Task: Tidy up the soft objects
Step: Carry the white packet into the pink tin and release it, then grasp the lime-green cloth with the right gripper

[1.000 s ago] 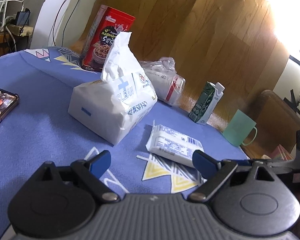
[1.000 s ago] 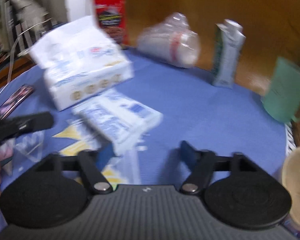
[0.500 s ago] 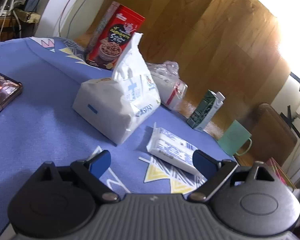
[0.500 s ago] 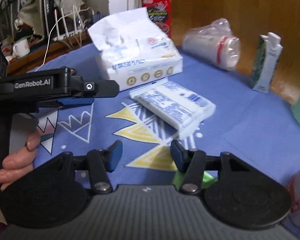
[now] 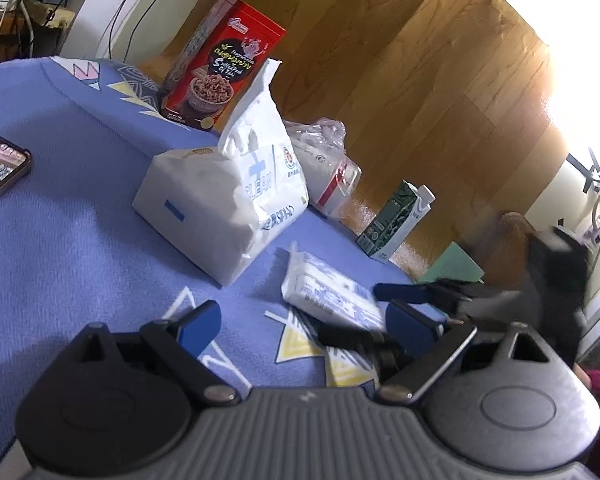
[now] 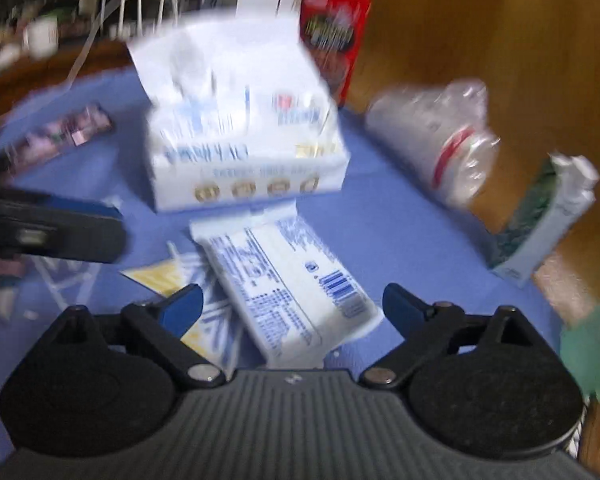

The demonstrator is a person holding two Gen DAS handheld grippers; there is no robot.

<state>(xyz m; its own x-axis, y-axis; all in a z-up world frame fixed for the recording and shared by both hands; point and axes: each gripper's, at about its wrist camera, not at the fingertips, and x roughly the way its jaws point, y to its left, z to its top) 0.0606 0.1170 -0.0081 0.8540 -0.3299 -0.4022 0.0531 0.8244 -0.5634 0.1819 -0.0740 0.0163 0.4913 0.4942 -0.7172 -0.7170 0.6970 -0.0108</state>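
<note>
- The right claw (image 6: 292, 304) has just been opening and now stands wide, its two blue tips either side of the flat wipes pack (image 6: 284, 284); the pads are clear of the pack, so nothing is gripped
- That straddling looks like lining up a pinch across the pack's narrow width, the softest way to lift it flat off the bench (image 6: 400, 220)
- The wipes pack lies on the blue cloth just in front of the big tissue pack (image 6: 244, 152), close but whether they touch I cannot tell through the blur
- The left claw (image 5: 300, 320) hangs open and empty, low over the bench on the near side of the same wipes pack (image 5: 332, 292), probably waiting its turn
- The right claw's dark arm shows beside the left's tip in the left wrist view, so the two tools crowd one spot and could knock together
- Around: a red cereal box (image 5: 224, 76), a bagged stack of cups (image 6: 436, 148), a green carton (image 5: 396, 220), a green mug (image 6: 592, 356) and a phone (image 5: 0, 172), all well apart from the pinch
</note>
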